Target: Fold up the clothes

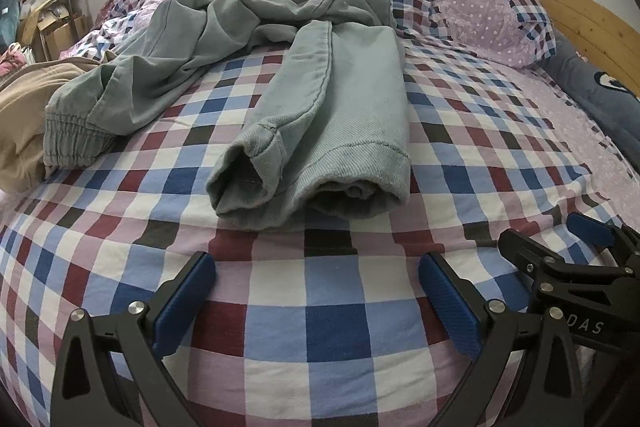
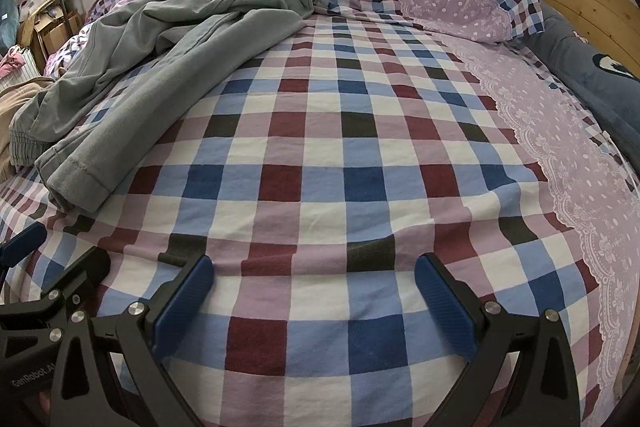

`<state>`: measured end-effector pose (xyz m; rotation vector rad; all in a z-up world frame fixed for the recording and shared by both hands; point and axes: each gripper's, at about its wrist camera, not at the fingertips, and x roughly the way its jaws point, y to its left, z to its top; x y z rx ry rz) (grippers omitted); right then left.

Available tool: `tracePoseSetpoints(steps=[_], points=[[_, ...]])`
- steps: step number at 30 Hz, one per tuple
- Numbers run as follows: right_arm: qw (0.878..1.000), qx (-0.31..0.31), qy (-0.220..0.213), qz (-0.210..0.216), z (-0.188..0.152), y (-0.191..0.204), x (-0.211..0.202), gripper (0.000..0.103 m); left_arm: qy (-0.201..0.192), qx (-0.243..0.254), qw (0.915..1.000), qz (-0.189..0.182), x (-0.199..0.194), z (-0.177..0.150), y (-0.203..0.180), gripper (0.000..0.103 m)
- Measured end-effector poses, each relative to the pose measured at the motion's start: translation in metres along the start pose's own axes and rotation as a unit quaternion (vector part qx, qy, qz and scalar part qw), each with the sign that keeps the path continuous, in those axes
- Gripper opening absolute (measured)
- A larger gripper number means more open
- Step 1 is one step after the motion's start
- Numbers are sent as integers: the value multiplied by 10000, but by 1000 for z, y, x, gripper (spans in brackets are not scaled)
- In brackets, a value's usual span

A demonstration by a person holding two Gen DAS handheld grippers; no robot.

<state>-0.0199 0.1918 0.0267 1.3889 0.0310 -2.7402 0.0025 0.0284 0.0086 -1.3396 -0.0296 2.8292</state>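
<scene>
A pair of grey-green trousers point(image 1: 320, 75) lies crumpled on the bed's checked sheet point(image 1: 320, 307), and everything else is best placed from them. The left gripper point(image 1: 316, 291) hovers just short of the nearest leg cuffs point(image 1: 304, 187), its fingers spread wide apart with nothing between them. The right gripper point(image 2: 314, 291) sits off to the trousers' right over bare sheet, its fingers likewise wide apart and empty. A tan garment point(image 1: 20, 115) touches the trousers' elastic waistband point(image 1: 68, 143) on their left side; a lilac dotted pillow point(image 1: 480, 7) lies beyond them to the right.

The legs run from the cuffs nearest the grippers away toward the far end of the bed, and that line is the long axis. The upper part then doubles back and spills leftward, ending at the waistband, so the garment is bent rather than straight.

The step in hand looks like the first grasp. It would go best if each gripper took one cuff corner through both layers, then drew the legs toward the open sheet to pull the bunched upper part flat before any fold. Pinching only the top layer risks dragging the heap along.
</scene>
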Motion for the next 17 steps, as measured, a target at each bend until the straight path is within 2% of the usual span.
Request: tracePoseSetpoints(steps=[17], points=[[10000,-4,-4,3,0,0,0,103,-69,-4,10000,-32,1,-2,2,103]])
